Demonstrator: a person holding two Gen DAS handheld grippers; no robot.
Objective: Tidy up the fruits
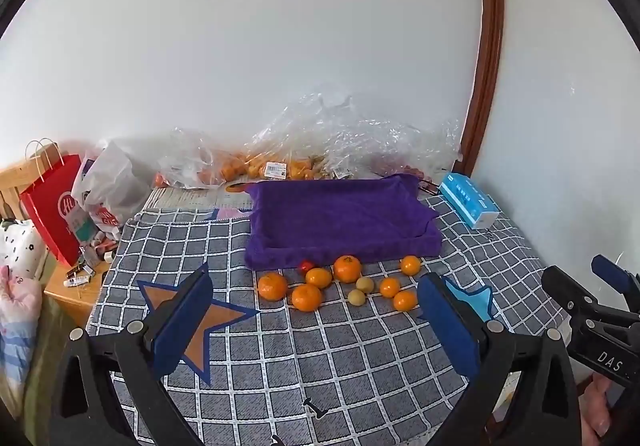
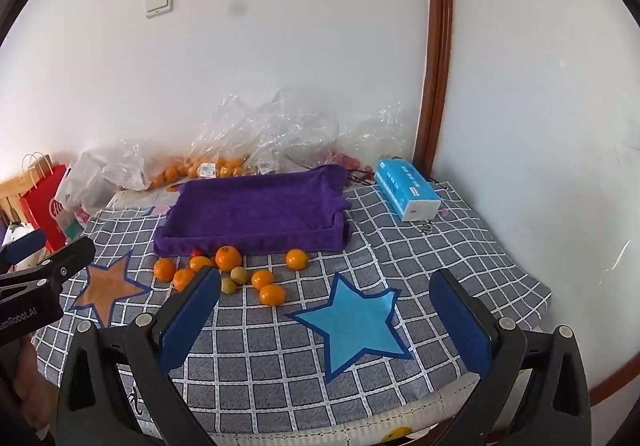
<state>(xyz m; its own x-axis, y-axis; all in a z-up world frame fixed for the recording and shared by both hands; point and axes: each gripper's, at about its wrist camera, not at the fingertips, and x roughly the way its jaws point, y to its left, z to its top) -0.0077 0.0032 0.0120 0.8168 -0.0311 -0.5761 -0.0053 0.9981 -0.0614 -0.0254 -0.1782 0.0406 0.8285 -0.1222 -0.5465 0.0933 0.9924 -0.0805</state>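
Observation:
Several oranges (image 1: 347,268) lie loose on the checked tablecloth just in front of a purple cloth-lined tray (image 1: 340,219); two small yellow-green fruits (image 1: 365,284) and a small red fruit (image 1: 306,266) lie among them. The same oranges (image 2: 228,258) and tray (image 2: 256,211) show in the right wrist view. My left gripper (image 1: 316,294) is open and empty, held above the cloth short of the fruit. My right gripper (image 2: 326,294) is open and empty, over the blue star (image 2: 352,320), to the right of the fruit.
Clear plastic bags of oranges (image 1: 256,165) lie against the wall behind the tray. A blue tissue box (image 1: 468,203) sits at the back right. A red paper bag (image 1: 54,205) and clutter stand off the table's left edge. An orange star (image 1: 192,322) marks the cloth at left.

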